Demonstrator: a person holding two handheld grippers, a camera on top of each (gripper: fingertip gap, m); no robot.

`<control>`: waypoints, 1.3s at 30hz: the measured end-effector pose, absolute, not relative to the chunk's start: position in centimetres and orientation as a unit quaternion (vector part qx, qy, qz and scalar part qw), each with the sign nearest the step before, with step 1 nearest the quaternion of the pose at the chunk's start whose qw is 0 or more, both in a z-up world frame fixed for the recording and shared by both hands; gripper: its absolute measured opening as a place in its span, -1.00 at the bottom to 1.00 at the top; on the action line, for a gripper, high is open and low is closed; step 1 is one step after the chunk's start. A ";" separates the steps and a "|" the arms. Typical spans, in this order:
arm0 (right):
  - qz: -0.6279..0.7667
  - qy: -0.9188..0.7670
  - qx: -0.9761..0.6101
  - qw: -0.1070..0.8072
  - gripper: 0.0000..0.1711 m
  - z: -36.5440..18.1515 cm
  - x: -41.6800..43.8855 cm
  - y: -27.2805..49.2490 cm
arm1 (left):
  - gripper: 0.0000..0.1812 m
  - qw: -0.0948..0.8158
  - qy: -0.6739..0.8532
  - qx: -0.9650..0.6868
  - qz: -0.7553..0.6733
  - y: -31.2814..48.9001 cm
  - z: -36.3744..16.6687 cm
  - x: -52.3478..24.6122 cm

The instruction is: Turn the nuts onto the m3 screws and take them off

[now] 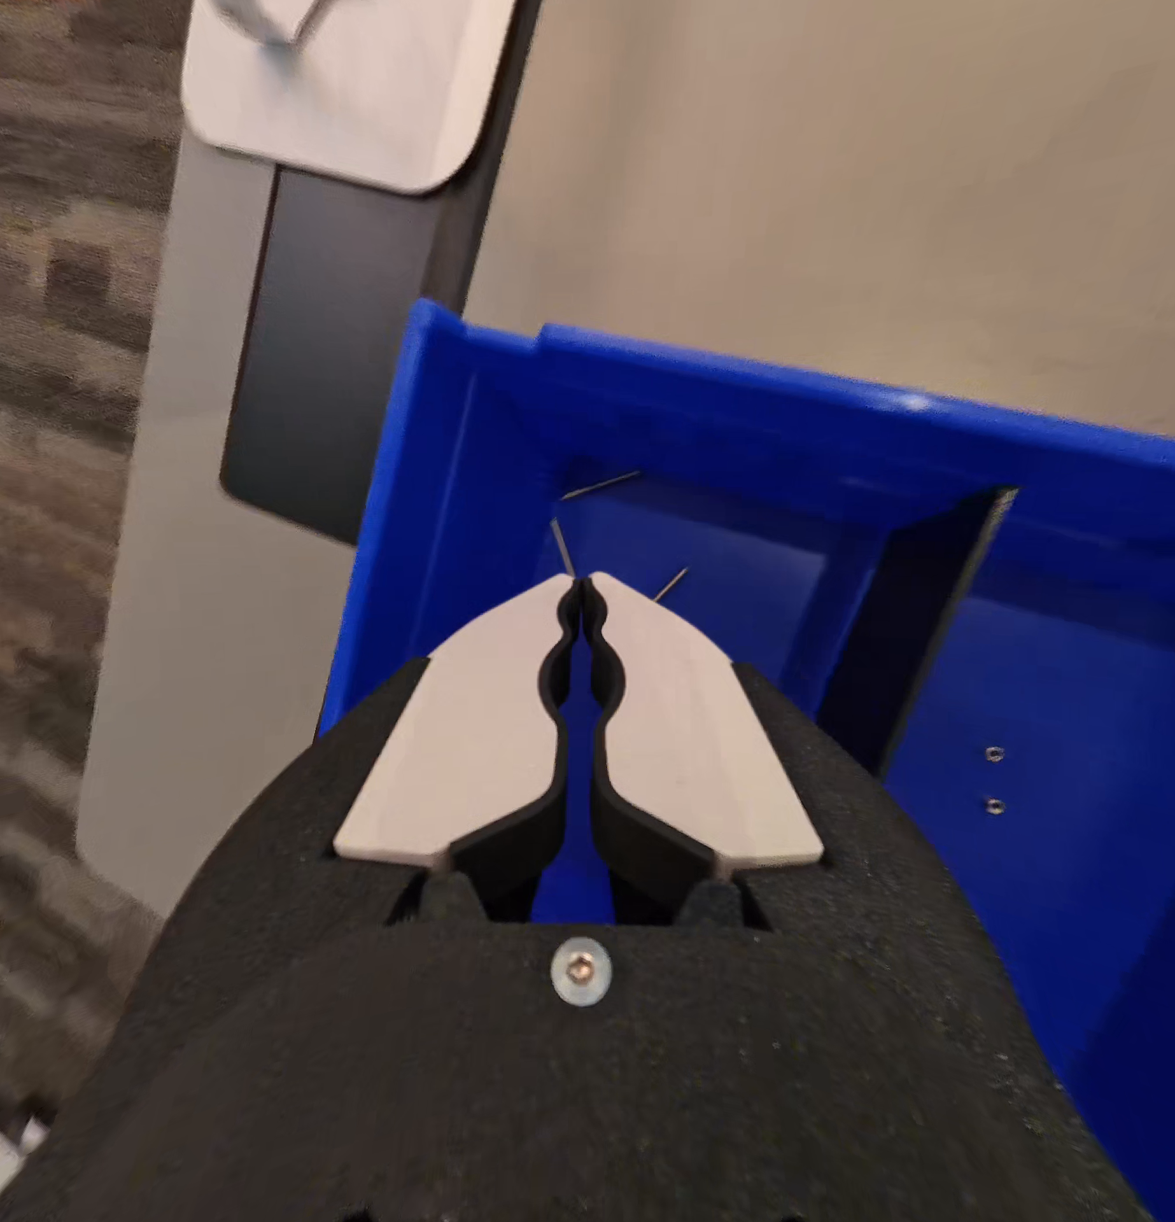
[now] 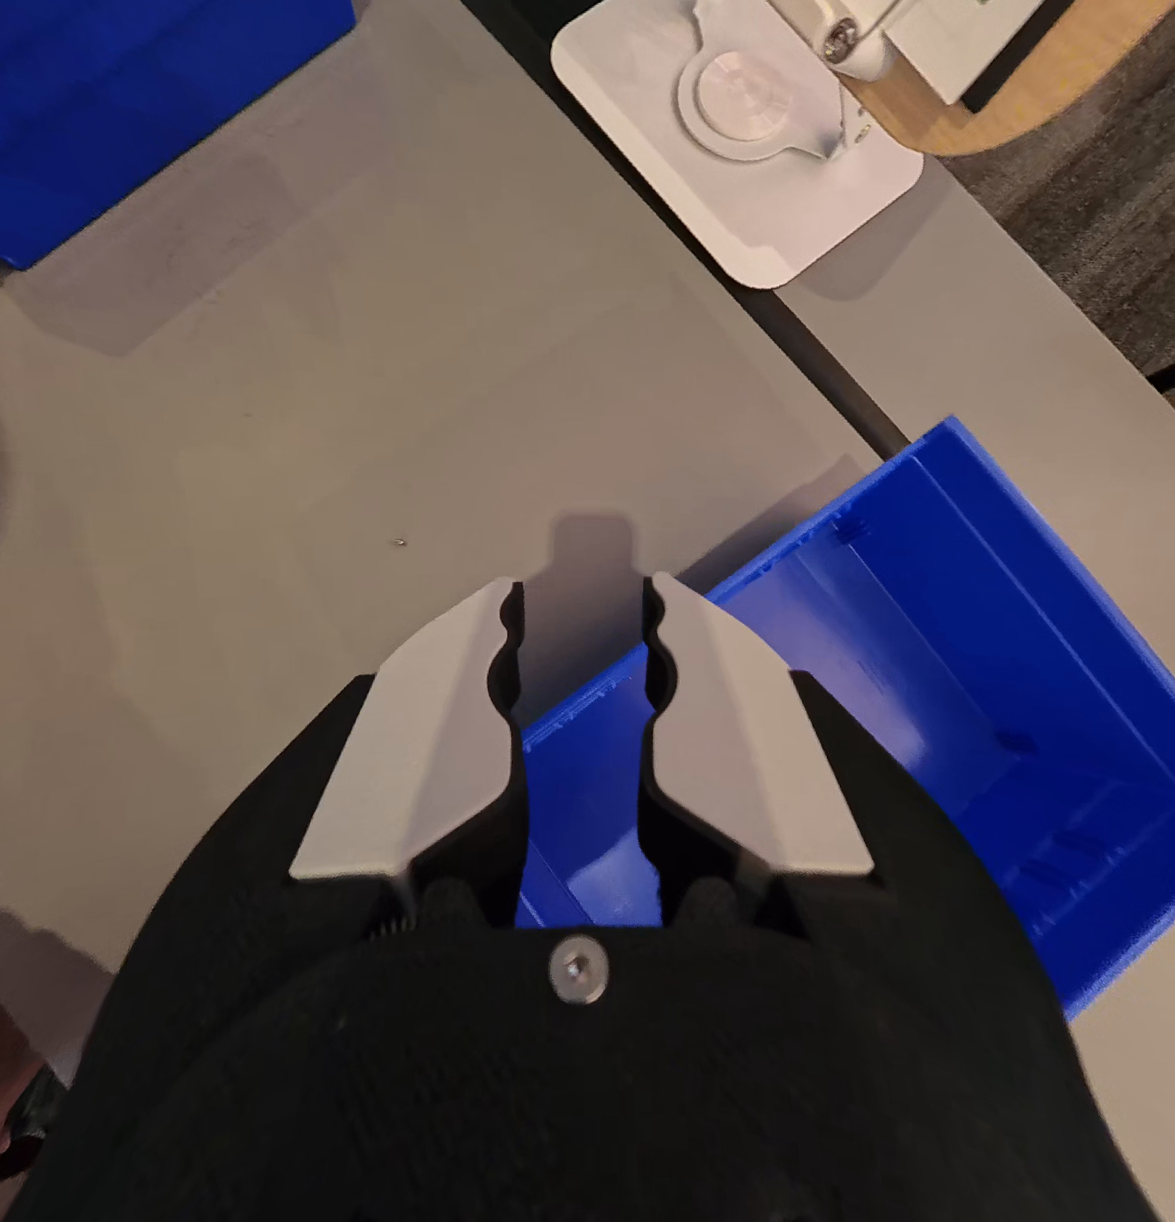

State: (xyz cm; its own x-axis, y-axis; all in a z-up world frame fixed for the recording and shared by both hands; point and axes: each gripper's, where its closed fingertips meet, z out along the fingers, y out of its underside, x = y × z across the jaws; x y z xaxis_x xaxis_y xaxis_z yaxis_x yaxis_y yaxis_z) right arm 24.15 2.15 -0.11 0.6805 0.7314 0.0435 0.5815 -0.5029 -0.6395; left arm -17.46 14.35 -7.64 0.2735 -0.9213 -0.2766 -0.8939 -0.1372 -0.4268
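Note:
In the left wrist view my left gripper (image 1: 581,583) is over the left compartment of a blue bin (image 1: 737,397). Its jaws are shut on the end of a thin metal screw (image 1: 564,545) that sticks out past the tips. Two more screws (image 1: 603,483) (image 1: 671,582) lie in that compartment. Two small nuts (image 1: 995,754) (image 1: 995,805) lie in the right compartment, beyond a black divider (image 1: 922,628). In the right wrist view my right gripper (image 2: 581,588) is open and empty above the grey table (image 2: 373,397), at the near edge of a blue bin (image 2: 935,628). A tiny nut (image 2: 400,543) lies on the table to its left.
A second blue bin (image 2: 109,99) stands at the far left of the right wrist view. A white stand base (image 2: 737,145) sits at the table's far edge, and also shows in the left wrist view (image 1: 347,86). A dark gap (image 2: 829,370) splits the tabletop. Carpet (image 1: 42,397) lies beyond the table. Tip to tip, the grippers are about 45 cm apart.

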 end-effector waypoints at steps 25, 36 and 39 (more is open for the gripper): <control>0.119 -0.411 -0.856 0.290 -0.59 -1.3 23.1 1.4 | -0.97 0.145 0.524 -0.837 -0.063 15.7 -15.2 -18.0; 0.244 -0.433 -0.796 0.346 -0.59 1.1 17.6 1.2 | -0.97 0.260 0.629 -0.730 -0.051 8.7 -1.4 -11.3; 0.376 -0.455 -0.746 0.309 -0.59 1.8 13.3 -1.5 | -0.97 0.258 0.731 -0.632 -0.023 2.7 0.6 -5.4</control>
State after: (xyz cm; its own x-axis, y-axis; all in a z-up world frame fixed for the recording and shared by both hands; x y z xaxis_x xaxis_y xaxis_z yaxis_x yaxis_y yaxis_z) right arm 13.31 -1.46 1.82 0.3041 0.9106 -0.2798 0.4459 -0.3956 -0.8029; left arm -5.37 2.66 0.56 -0.0683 -0.9347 -0.3488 -0.9112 0.2008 -0.3597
